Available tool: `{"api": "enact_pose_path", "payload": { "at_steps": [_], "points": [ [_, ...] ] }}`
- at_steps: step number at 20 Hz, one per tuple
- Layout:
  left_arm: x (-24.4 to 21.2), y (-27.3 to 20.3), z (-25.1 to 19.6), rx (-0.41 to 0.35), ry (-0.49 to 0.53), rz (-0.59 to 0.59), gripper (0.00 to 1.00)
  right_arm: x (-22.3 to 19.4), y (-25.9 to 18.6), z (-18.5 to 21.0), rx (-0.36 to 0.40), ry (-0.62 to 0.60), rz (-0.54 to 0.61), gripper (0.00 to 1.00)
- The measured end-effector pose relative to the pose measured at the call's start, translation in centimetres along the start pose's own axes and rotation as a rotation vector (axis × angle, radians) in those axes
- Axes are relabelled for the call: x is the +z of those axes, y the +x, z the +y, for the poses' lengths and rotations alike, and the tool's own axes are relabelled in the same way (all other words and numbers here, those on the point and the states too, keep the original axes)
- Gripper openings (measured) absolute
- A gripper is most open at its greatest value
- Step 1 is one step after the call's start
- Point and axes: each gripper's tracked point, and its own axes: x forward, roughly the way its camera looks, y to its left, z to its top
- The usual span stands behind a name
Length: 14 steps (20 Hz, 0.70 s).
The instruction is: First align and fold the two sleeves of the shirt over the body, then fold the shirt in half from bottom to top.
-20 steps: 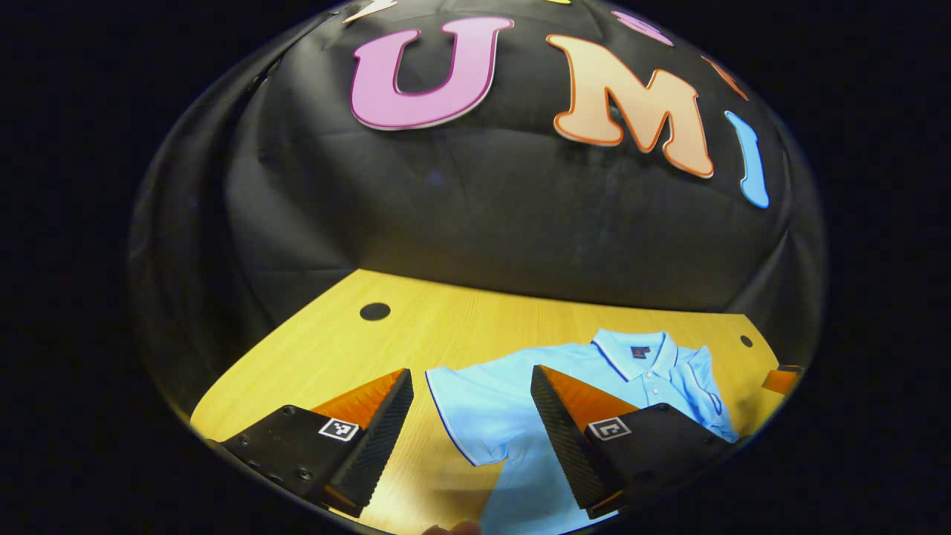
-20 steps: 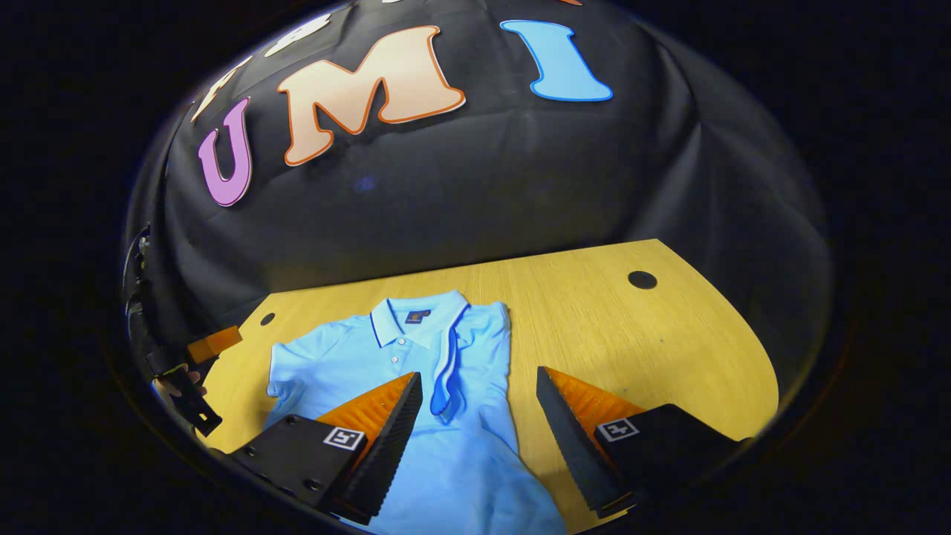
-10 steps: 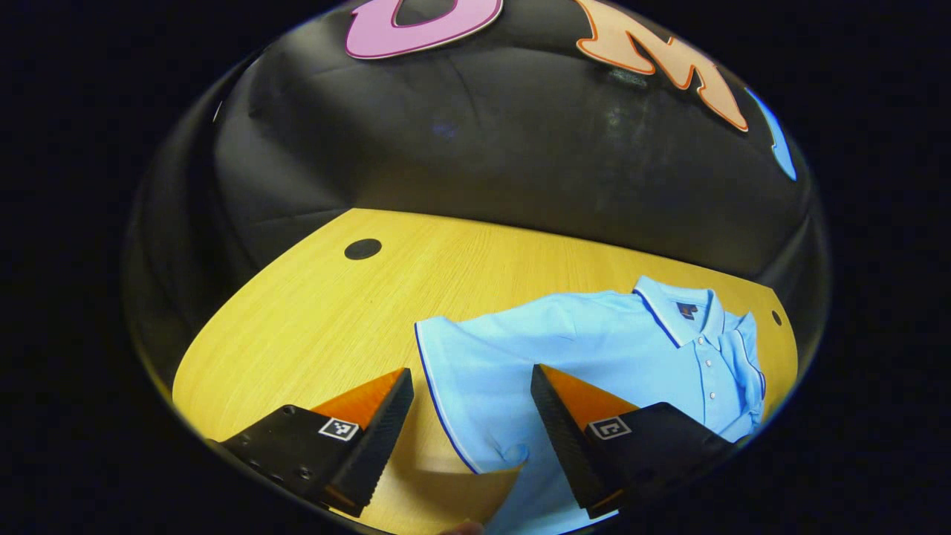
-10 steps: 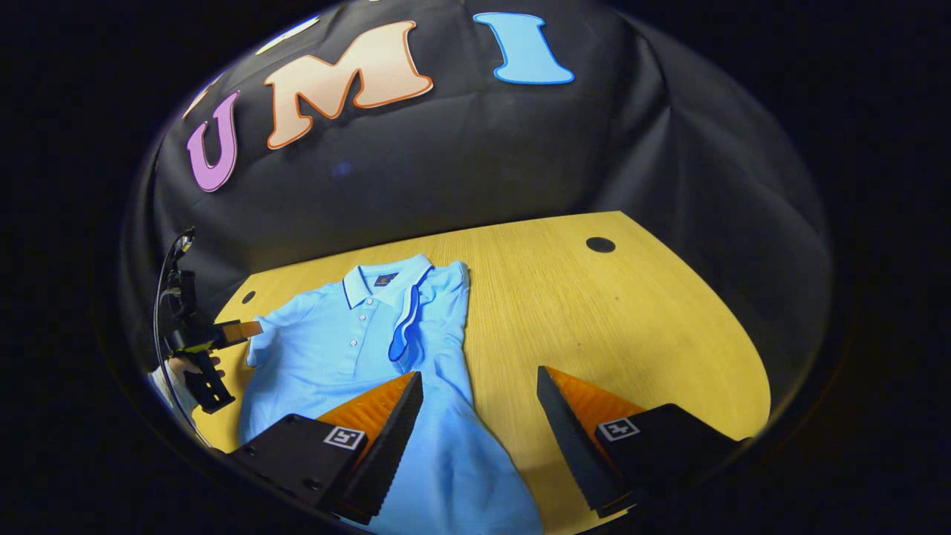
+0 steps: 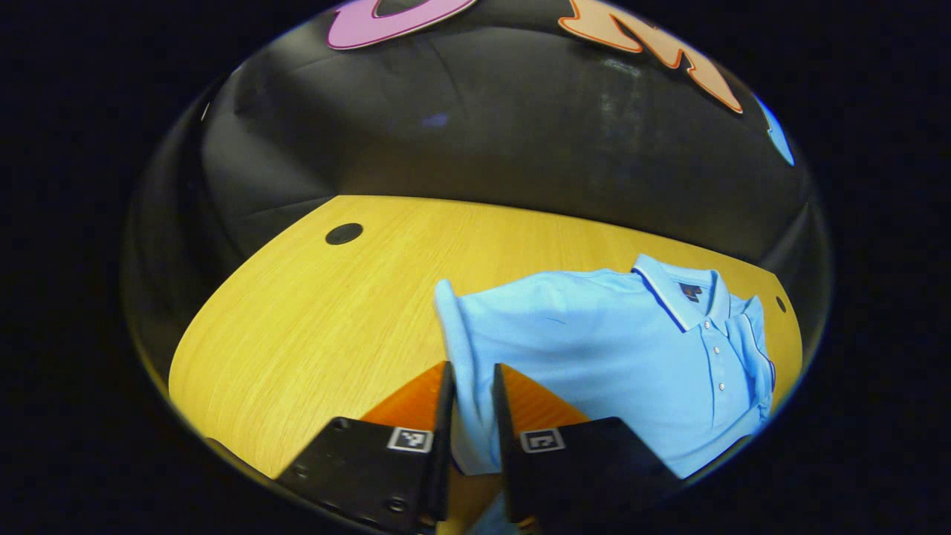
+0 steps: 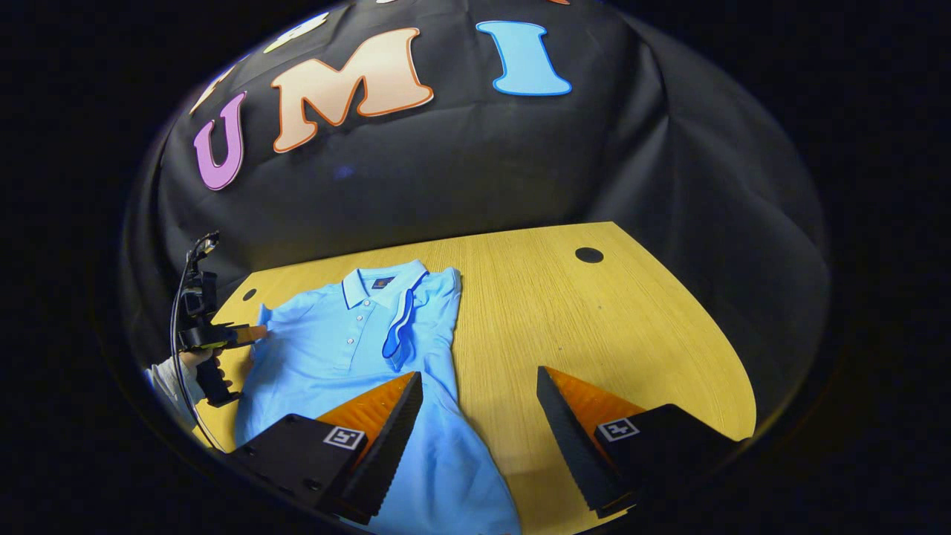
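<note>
left jaws pinching sleeve, right jaws apart

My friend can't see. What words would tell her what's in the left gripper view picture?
The left gripper has shut on the sleeve of a light blue polo shirt, which lies on a yellow wooden table. The collar points toward the black cloth wall behind.

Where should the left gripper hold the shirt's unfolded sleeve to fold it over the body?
At the sleeve cuff edge, coming from the outer side over the table. The left gripper is already shut there; that edge points away from the shirt body, so carrying it inward probably folds cleanly.
</note>
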Motion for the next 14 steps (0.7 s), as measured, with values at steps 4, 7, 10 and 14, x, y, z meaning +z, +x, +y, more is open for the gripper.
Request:
{"api": "enact_pose_path", "payload": {
  "at_steps": [4, 7, 10, 14],
  "points": [
    [0.5, -0.3, -1.0, 0.022, -0.011, -0.008, 0.00, -0.8, -1.0, -0.7, -0.002, 0.008, 0.005, 0.98],
    [1.6, -1.1, -3.8, -0.034, -0.025, -0.034, 0.00, -1.0, -1.8, -1.3, -0.004, 0.019, -0.002, 0.98],
    [2.9, -2.4, -7.7, -0.118, 0.004, -0.054, 0.00, -1.3, -2.2, -1.8, -0.009, 0.032, -0.002, 0.97],
    [3.0, -3.5, -13.3, -0.215, 0.059, -0.047, 0.00, -1.8, -2.2, -2.0, -0.015, 0.054, 0.000, 0.98]
  ]
}}
